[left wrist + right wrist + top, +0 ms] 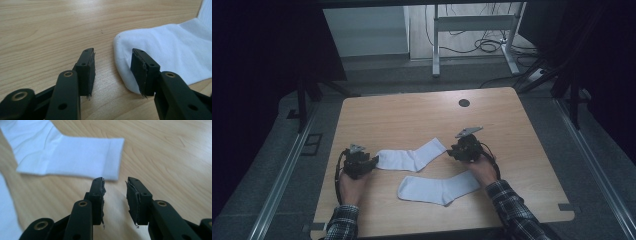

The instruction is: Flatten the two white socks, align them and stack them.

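Now both tongs sit at the ends of one white sock

Plainly, we see two white cotton socks lying flat on the pale wood-grain desk (377, 115). The farther white sock (411, 156) stretches across the middle of the desk, its toe at the left and its cuff up at the right. The nearer white sock (438, 188) lies just beside it on the near side, apart from it.

Our left tongs (373, 162) rest low at the toe end of the farther sock. In the left gripper view those tongs (113, 73) stand apart; one pad is over bare wood, the other is at the rounded toe (160, 47), and we see no cloth pinched between them.

Our right tongs (452, 152) are at the cuff end of the same sock. In the right gripper view these tongs (114, 202) also stand apart, with only bare desk in the gap. The ribbed cuff (82, 160) lies just beyond the tips, not touching them as far as we can tell. An edge of the other sock (6, 212) shows at the left of that view.

Both hands come in from the near edge in checked sleeves (514, 210).
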Available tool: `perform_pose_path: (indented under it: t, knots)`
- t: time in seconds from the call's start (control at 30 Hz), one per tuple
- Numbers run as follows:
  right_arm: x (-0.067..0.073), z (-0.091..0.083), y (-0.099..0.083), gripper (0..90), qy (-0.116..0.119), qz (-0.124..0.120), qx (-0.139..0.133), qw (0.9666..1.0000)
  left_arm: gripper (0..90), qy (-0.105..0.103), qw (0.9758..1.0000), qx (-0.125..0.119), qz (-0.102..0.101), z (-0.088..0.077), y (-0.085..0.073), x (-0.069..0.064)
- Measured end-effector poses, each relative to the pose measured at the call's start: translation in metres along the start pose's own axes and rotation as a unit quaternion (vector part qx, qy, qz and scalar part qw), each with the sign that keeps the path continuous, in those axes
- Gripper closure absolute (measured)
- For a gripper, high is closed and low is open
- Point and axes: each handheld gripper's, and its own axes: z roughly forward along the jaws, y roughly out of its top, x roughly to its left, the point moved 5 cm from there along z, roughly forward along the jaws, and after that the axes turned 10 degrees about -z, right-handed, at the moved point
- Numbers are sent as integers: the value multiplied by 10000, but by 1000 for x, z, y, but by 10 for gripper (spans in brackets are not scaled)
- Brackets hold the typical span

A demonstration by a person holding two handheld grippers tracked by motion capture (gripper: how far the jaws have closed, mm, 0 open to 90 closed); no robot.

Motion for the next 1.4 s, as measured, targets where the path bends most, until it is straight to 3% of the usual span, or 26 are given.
perform_pose_path:
  t: [0.2, 0.33, 0.47, 0.6, 0.77, 1.03, 1.23, 1.4]
  knots:
    - [-1, 20, 15, 638, -46, 62, -37, 10000, 550, -23, 10000, 21, -7, 2, -1, 1]
    - [-1, 32, 16, 648, -103, 28, 194, 9998, 574, 1, 10000, 35, 66, 4, -1, 0]
    - [3, 34, 14, 785, 74, 159, 218, 9996, 681, -106, 9997, 77, 186, 4, -2, -5]
    - [6, 29, 13, 812, 54, 92, 280, 9996, 840, -232, 9993, 156, 248, 5, -3, -11]
    - [5, 12, 13, 813, 40, 90, 77, 9999, 862, -321, 9988, 65, 358, 3, 2, -22]
    - [-2, -28, 12, 814, 0, 42, -119, 9999, 861, -557, 9968, -174, 551, -15, 13, -48]
    - [1, -56, 3, 813, 24, -10, -212, 9998, 860, -761, 9949, -164, 649, -28, 14, -62]
    - [7, -76, -8, 812, 63, -51, -215, 9997, 858, -915, 9918, -134, 883, -41, 8, -77]
